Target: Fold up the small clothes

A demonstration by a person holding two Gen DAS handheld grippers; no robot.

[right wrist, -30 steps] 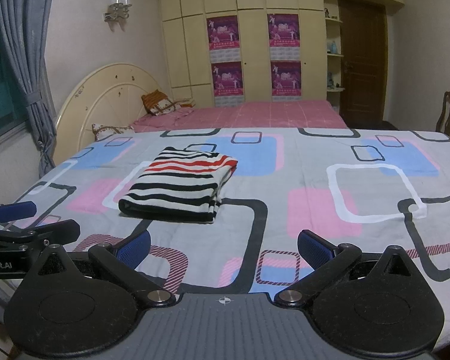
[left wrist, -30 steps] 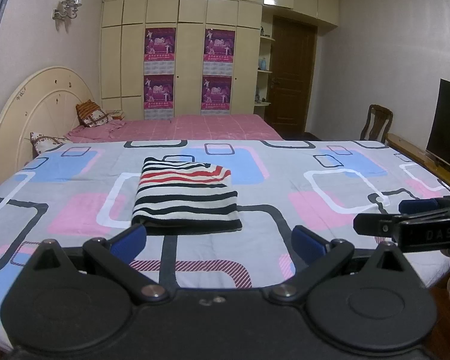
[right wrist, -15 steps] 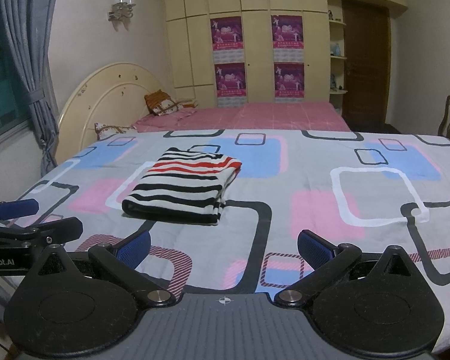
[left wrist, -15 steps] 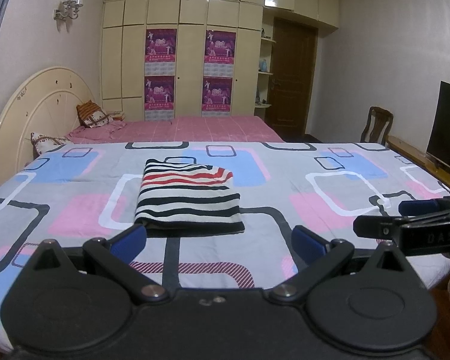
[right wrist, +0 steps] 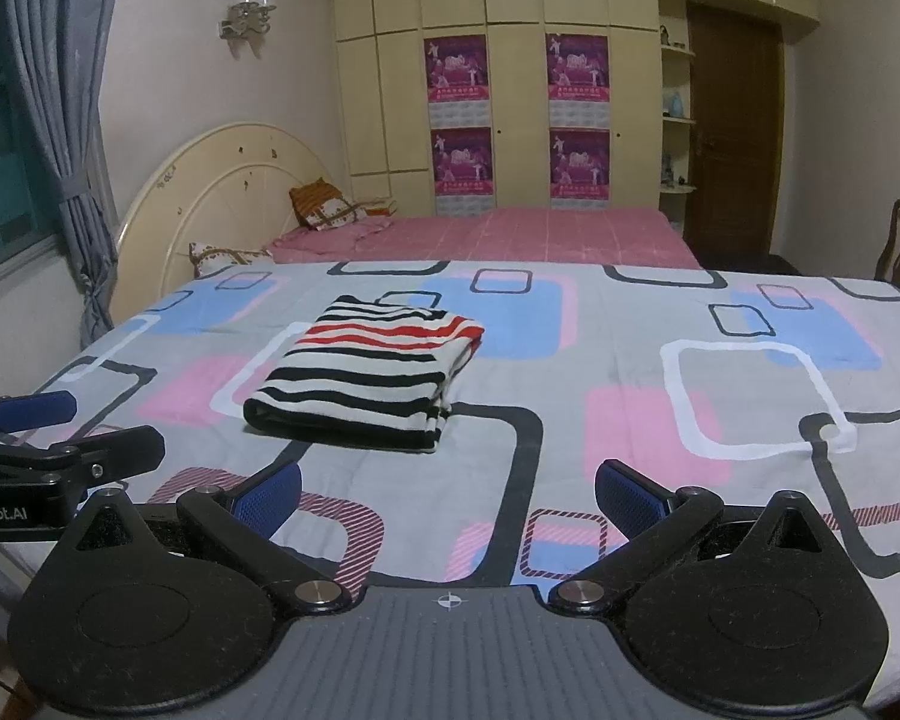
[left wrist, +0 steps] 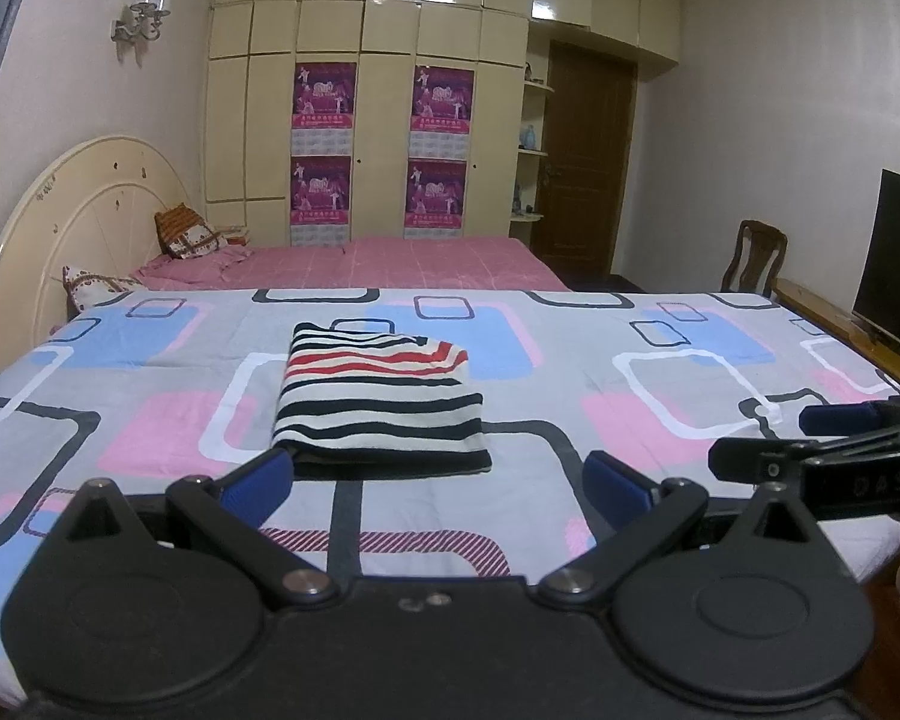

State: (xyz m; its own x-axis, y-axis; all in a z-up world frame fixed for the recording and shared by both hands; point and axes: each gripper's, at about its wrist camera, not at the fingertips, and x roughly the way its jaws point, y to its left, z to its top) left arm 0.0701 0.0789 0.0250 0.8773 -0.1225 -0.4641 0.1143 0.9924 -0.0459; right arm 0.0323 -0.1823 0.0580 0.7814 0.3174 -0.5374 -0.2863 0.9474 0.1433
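Observation:
A small striped garment (left wrist: 381,399), black, white and red, lies folded into a neat rectangle on the patterned bed cover (left wrist: 660,408). It also shows in the right wrist view (right wrist: 366,378). My left gripper (left wrist: 441,483) is open and empty, held just short of the garment's near edge. My right gripper (right wrist: 450,495) is open and empty, to the right of and nearer than the garment. Each gripper shows in the other's view, the right one (left wrist: 822,450) and the left one (right wrist: 42,450).
The bed cover carries grey, pink and blue squares. A second bed with a pink sheet (left wrist: 354,261) and a cream headboard (left wrist: 84,222) stands behind. A wardrobe (left wrist: 378,120), a door, a wooden chair (left wrist: 753,255) and a dark screen (left wrist: 894,264) line the far side and right.
Both grippers have drifted slightly back and up from the bed. The garment lies as before.

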